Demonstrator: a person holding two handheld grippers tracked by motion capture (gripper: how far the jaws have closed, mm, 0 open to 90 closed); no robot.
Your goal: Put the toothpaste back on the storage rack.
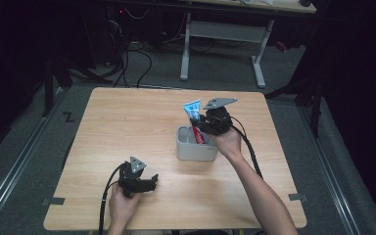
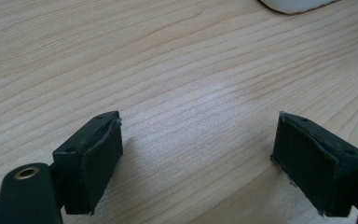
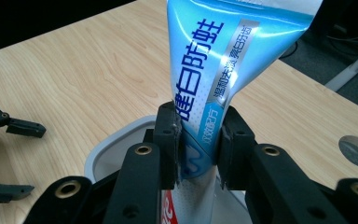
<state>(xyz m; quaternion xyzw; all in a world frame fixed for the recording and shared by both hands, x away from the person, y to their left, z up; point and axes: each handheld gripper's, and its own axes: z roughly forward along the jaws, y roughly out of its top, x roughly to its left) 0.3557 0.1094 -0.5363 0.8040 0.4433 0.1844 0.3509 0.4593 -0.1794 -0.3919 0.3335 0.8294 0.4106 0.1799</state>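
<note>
The right claw (image 3: 199, 144) is clamped on a blue toothpaste tube (image 3: 223, 60), held upright over the grey container (image 1: 196, 147). The left claw (image 2: 198, 163) rests apart and empty on the worktop (image 1: 127, 127).

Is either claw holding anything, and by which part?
The right claw grips the blue tube across its lower body, above the grey holder. The left claw is open, holding nothing.

1. The toothpaste tube (image 3: 205, 84) runs off the top edge of the right gripper view; its lower end is hidden behind the right gripper (image 3: 199, 149) clamped on it.
2. The grey holder (image 3: 116, 144) sits beneath that gripper, mostly covered by its arms.
3. Ahead of the left gripper (image 2: 198, 154), a pale object (image 2: 293, 4) is cut off at the top edge, too little visible to identify.
</note>
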